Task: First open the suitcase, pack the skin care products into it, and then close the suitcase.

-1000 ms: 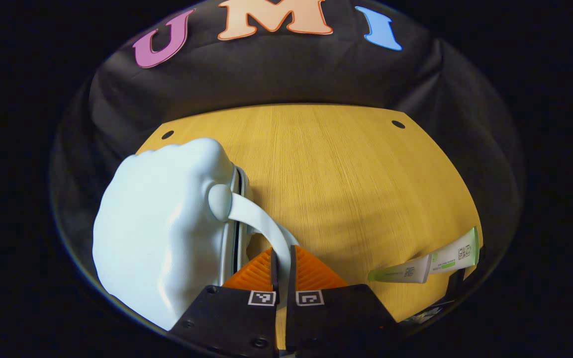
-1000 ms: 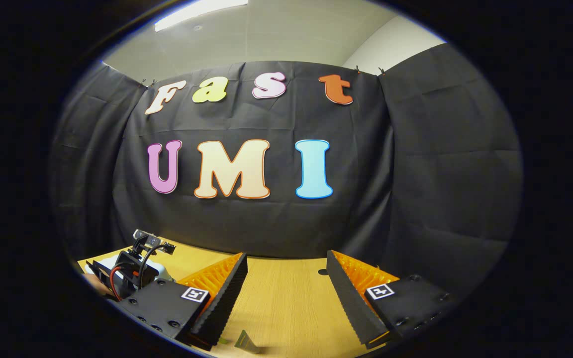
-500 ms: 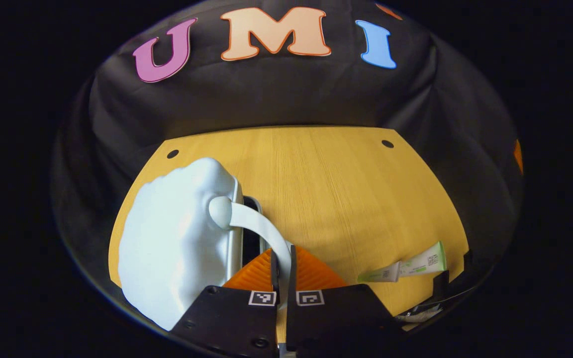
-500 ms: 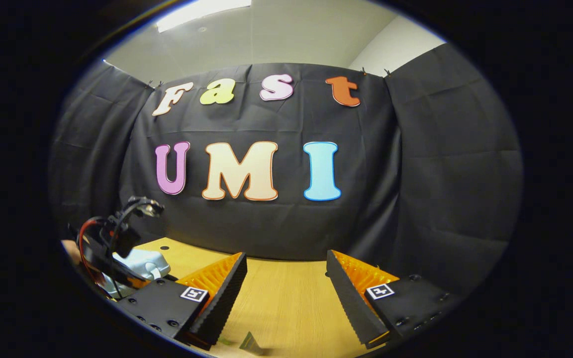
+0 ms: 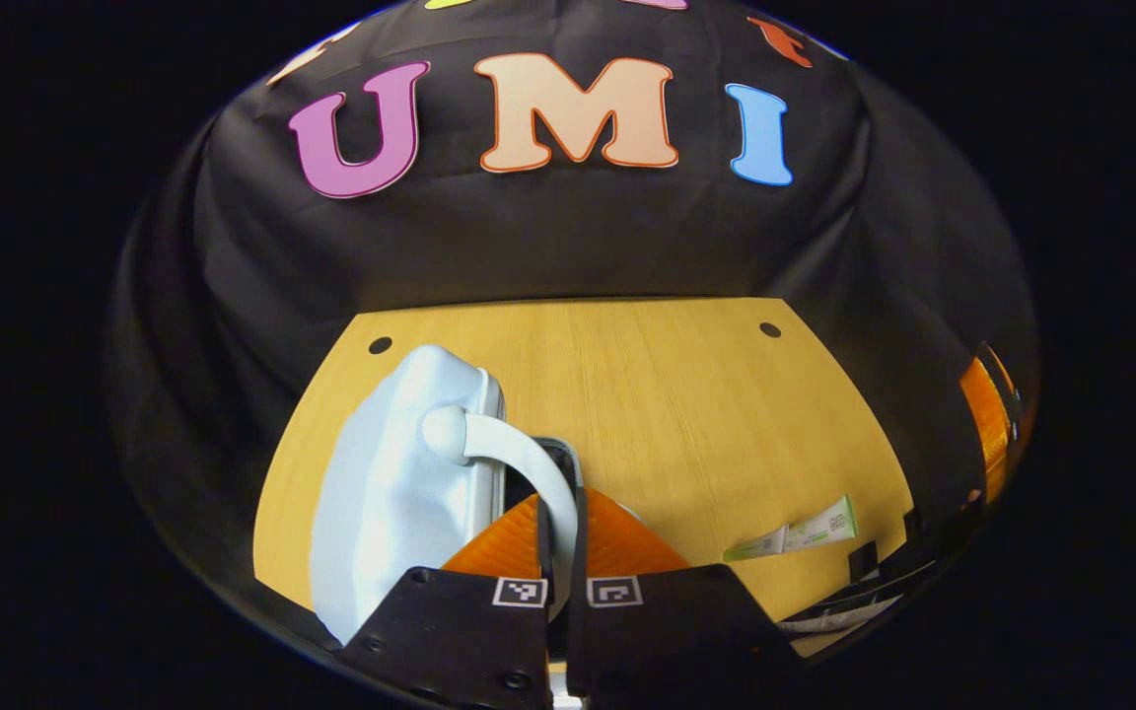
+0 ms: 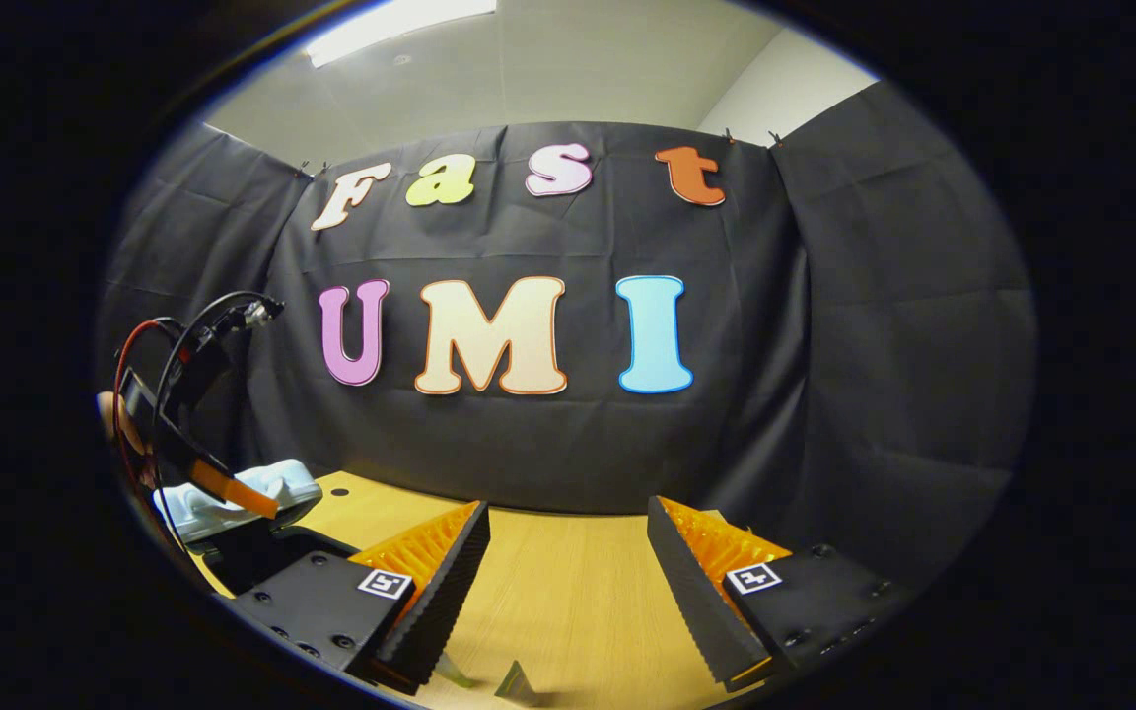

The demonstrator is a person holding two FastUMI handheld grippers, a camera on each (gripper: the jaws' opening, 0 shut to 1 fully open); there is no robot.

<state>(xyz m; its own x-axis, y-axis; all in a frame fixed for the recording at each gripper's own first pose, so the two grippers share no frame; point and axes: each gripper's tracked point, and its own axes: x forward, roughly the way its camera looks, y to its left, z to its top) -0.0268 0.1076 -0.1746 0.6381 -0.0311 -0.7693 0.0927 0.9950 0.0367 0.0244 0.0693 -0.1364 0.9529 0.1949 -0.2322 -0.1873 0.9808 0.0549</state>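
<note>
A pale blue suitcase (image 5: 395, 493) lies at the table's left. Its lid is tilted up, with a dark gap beneath. My left gripper (image 5: 562, 532) is shut on the lid's curved white handle (image 5: 519, 459). A white and green skin care tube (image 5: 805, 532) lies flat on the wood to the right. In the right gripper view, the raised lid (image 6: 252, 488) and the left gripper (image 6: 223, 483) on it show at far left, above the dark inside of the case (image 6: 262, 547). My right gripper (image 6: 568, 582) hangs open over the table; the tube's end (image 6: 514, 682) lies just below it.
The wooden table (image 5: 667, 394) has two small dark holes near its far edge (image 5: 770, 329). Black cloth walls stand close behind and on both sides. An orange finger of the right gripper (image 5: 987, 424) shows at the right rim. A hand (image 6: 112, 414) holds the left gripper.
My left gripper has risen and pulled the handle with it, so the lid has swung up and the dark gap has widened. The right gripper has barely moved.
</note>
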